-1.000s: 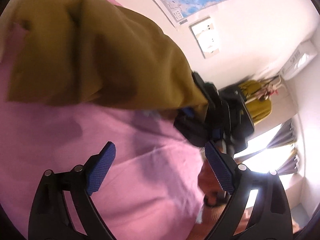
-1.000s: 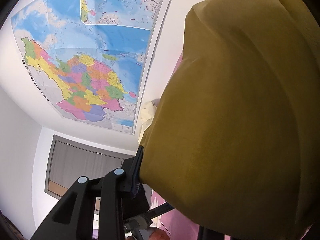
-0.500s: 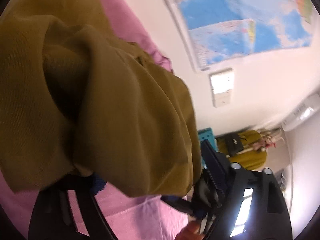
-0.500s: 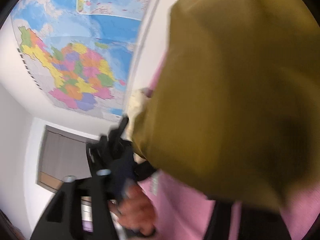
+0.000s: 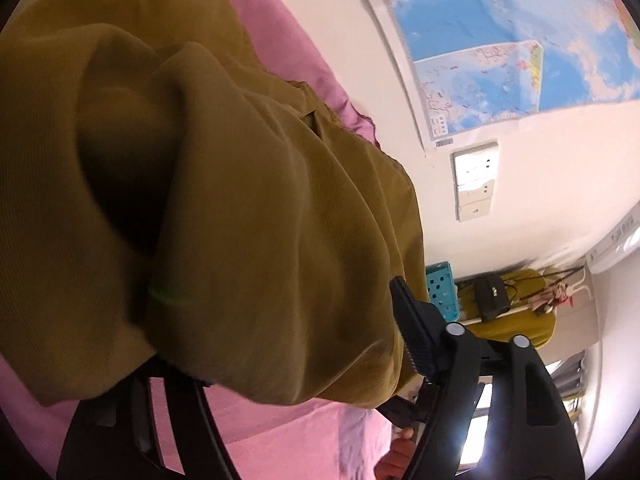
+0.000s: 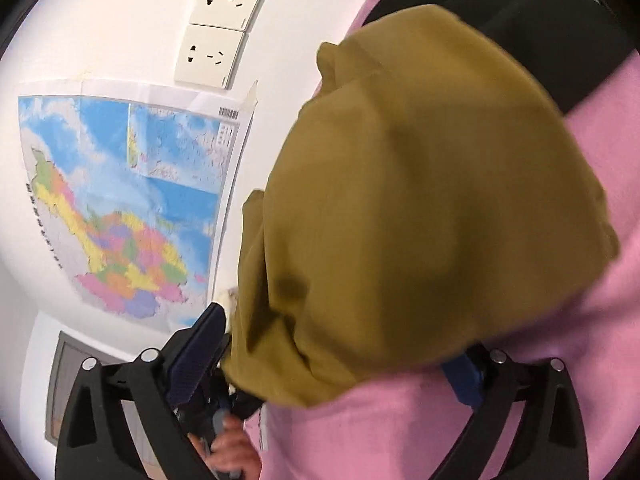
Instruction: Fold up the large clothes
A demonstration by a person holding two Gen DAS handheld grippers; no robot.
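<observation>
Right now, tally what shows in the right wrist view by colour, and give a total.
Mustard: 1, the garment
Pink: 1, the bed sheet
Black: 1, the cloth behind the garment
White: 2, the wall sockets
Multicoloured: 1, the wall map
Total: 6

Our right gripper (image 6: pixel 340 364): jaws just opening, spread wide, cloth bunched loosely between. Our left gripper (image 5: pixel 280 364): jaws apart, cloth draped over them; grip unclear. Hand (image 6: pixel 236 452) low between.

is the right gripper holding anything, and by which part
Nothing: the right gripper has just opened its fingers wide; the mustard garment lies bunched and loose between them.
</observation>
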